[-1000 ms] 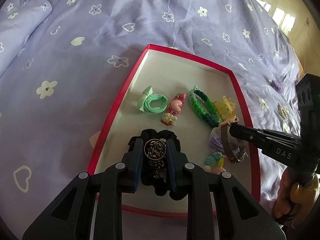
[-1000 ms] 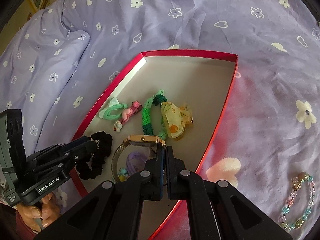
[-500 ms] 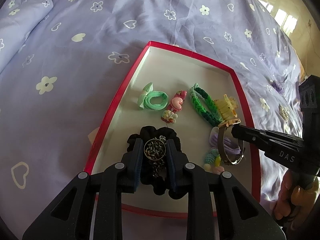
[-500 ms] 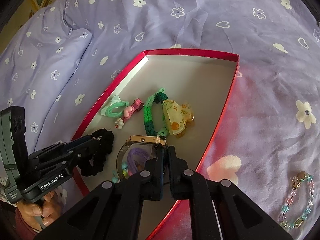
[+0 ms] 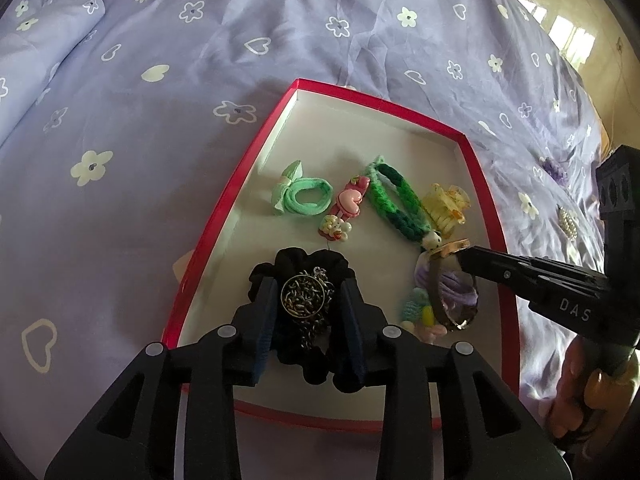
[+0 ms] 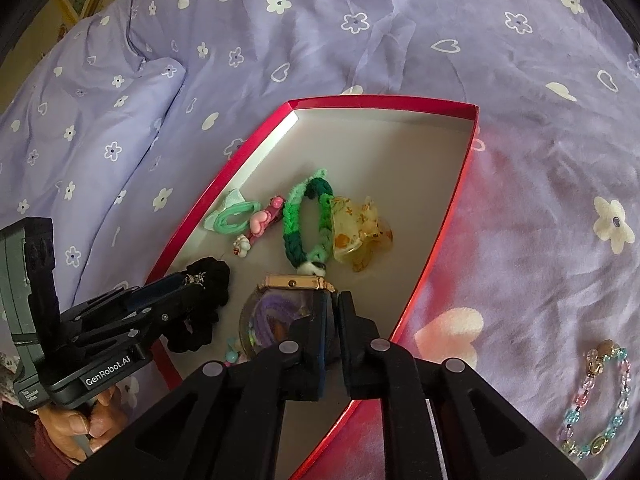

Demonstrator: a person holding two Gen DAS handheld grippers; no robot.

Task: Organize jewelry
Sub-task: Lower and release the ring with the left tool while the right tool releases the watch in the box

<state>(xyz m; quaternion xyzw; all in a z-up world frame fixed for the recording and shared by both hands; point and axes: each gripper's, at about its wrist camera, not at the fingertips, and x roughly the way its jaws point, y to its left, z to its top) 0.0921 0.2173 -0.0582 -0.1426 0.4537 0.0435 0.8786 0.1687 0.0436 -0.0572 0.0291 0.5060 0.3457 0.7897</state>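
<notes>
Left tongs [image 5: 307,300]: closed on a round metal pendant [image 5: 302,295], its chain [image 5: 310,330] hanging down between the fingers. Directly under them lies a black scrunchie [image 5: 308,264] on the floor of the red box [image 5: 212,224], near the box's near-left corner. Pendant sits above the scrunchie; contact between the two cannot be told.

Right tongs [image 6: 334,312]: nearly shut, pinching the strap of a gold watch [image 6: 298,282] next to the case. Watch stands on edge, case uppermost, strap loop hanging toward the box floor over a purple hair tie [image 6: 272,310]. Its long axis runs across the tongs, roughly parallel to the box's near edge. The watch is at the near-right part of the box, just short of the green braided band [image 6: 308,224] and the yellow hair claw [image 6: 358,236].

Relation the next move turns on: each piece already hangs over the box, so only a short drop and release seems needed. Judged: the right hand is nearer a free patch of floor.

Outside the box, on the bed [image 6: 400,40] to the right: a pastel bead bracelet [image 6: 598,400], not yet collected.

Versus 1.0 s ago: the left tongs have eased slightly back from the box's far edge; the watch has been lifted and tipped more upright, and now shows the purple tie through its loop.
</notes>
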